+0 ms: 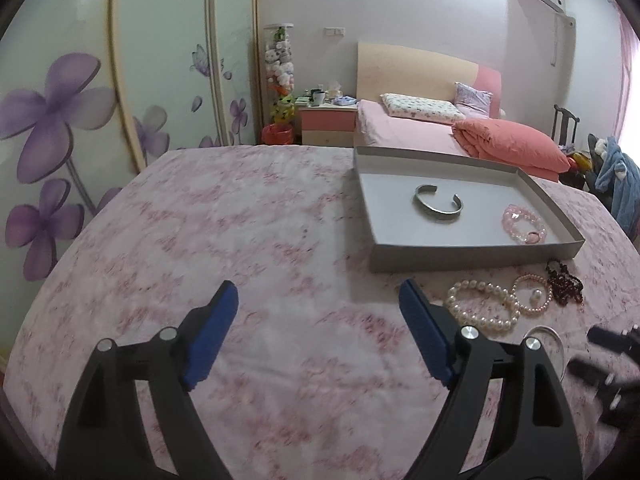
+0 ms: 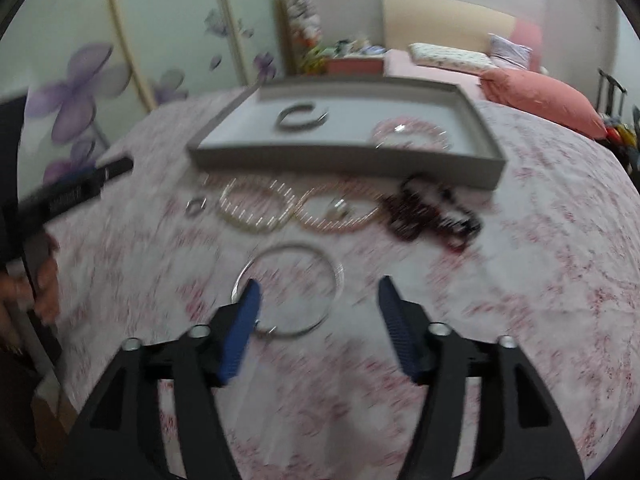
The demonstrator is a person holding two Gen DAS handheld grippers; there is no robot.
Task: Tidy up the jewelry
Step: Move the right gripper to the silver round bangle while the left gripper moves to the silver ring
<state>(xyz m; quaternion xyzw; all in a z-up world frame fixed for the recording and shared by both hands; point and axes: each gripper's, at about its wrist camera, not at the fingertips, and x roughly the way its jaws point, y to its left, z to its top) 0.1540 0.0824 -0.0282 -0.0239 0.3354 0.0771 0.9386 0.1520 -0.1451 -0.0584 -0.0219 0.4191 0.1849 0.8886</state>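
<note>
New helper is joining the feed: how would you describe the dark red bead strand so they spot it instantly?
Find the grey tray on the pink floral cloth. Jewelry lies in a row along its near wall; the dark red bead strand ends that row beside the pink pearl bracelet, the only dark, bunched-up piece.

Ahead of me a pink floral cloth (image 1: 248,216) covers the desk. Beyond it I see a bed (image 1: 404,130) with a folded coral quilt (image 1: 516,142), a pillow (image 1: 420,106), a pink nightstand (image 1: 328,122), and wardrobe doors (image 1: 80,92) printed with purple flowers.
</note>
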